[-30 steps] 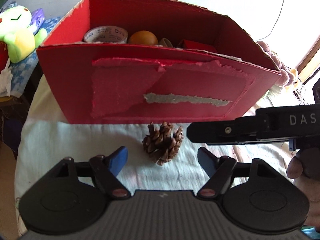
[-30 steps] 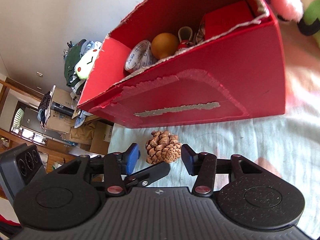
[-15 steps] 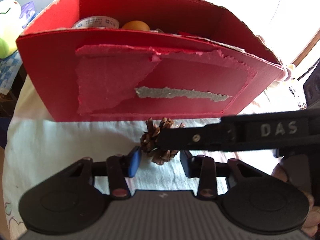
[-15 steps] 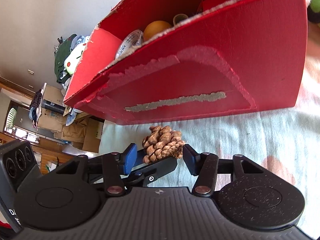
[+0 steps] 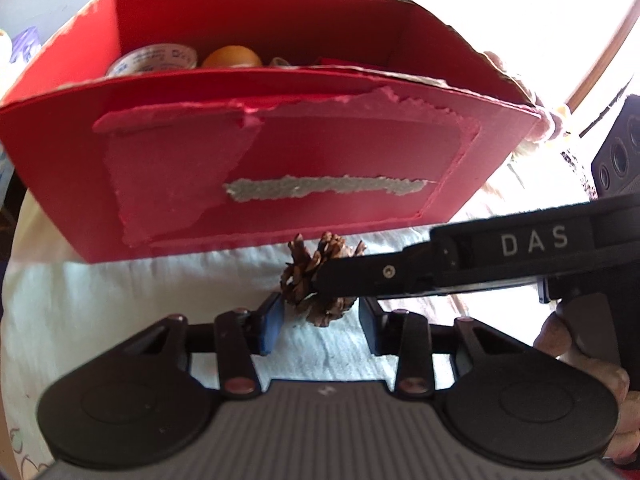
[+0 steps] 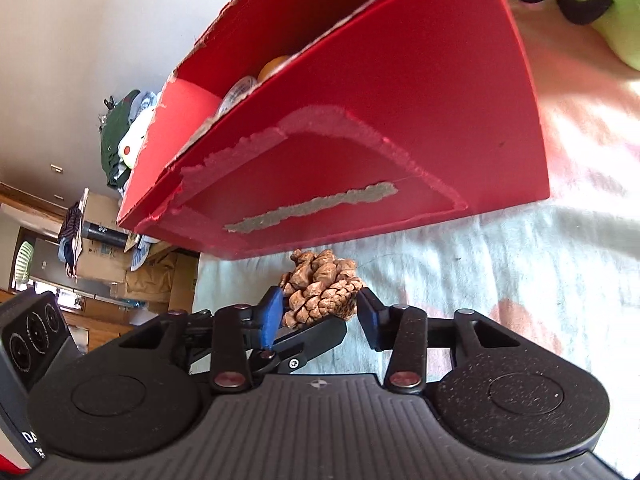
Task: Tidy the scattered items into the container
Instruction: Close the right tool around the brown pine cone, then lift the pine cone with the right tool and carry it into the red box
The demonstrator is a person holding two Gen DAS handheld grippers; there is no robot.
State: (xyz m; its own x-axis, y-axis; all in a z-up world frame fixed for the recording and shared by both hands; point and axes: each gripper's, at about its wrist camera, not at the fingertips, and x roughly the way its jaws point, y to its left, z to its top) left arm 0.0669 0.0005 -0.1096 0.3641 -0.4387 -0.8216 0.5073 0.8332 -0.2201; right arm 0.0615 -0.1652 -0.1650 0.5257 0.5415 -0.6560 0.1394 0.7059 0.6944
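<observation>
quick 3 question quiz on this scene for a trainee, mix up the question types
1. True or false: the pine cone already lies in the red box.
2. Which gripper has the cone between its fingers? A) left B) right C) both
3. Fill in: the round fruit-like thing in the box, beside the tape roll, is ____ in colour.

Key: 1 false, it lies on the cloth in front of the box. 2 C, and both grippers are open. 3 orange.
</observation>
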